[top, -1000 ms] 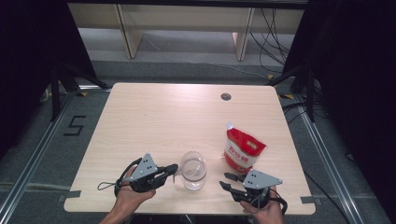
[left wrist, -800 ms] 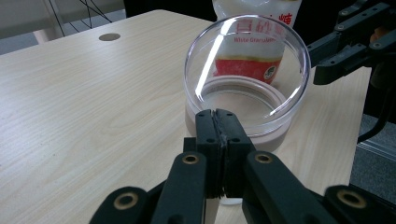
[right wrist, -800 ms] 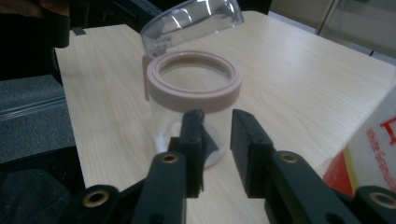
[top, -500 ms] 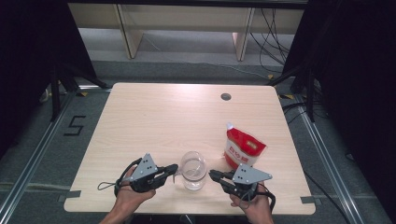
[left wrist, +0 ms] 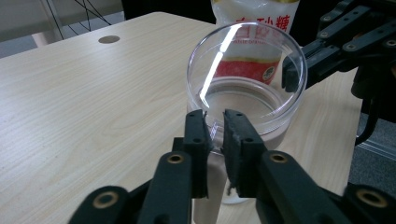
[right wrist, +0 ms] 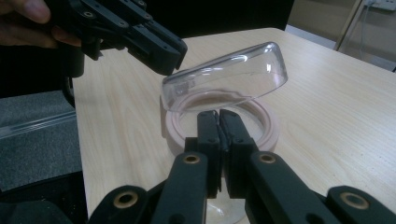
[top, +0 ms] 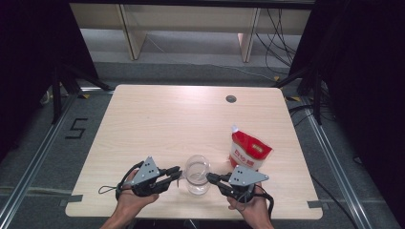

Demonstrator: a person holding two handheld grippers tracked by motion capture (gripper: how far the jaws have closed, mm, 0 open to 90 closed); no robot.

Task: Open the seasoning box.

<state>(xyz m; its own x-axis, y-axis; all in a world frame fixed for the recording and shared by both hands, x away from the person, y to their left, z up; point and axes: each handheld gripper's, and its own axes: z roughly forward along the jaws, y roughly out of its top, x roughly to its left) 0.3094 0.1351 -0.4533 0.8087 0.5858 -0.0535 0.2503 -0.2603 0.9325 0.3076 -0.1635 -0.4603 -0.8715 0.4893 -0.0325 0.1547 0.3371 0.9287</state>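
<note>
A clear glass jar (top: 197,174) with a pinkish seal ring (right wrist: 268,123) stands near the table's front edge. Its clear lid (right wrist: 229,77) is tilted up off the rim, and in the left gripper view the lid (left wrist: 247,56) faces the camera. My left gripper (top: 177,171) (left wrist: 215,116) is shut on the jar's near edge from the left. My right gripper (top: 210,177) (right wrist: 218,113) is shut, its tips at the rim under the lid's raised edge. A red and white sugar pouch (top: 248,151) stands just right of the jar.
The wooden table (top: 157,124) has a round cable hole (top: 231,98) at the back right. Open tabletop lies behind and left of the jar. The table's front edge is close under both hands. Metal rails run along the floor on either side.
My right gripper has moved left from the front right of the table up to the jar. The left gripper and the pouch have stayed put.
</note>
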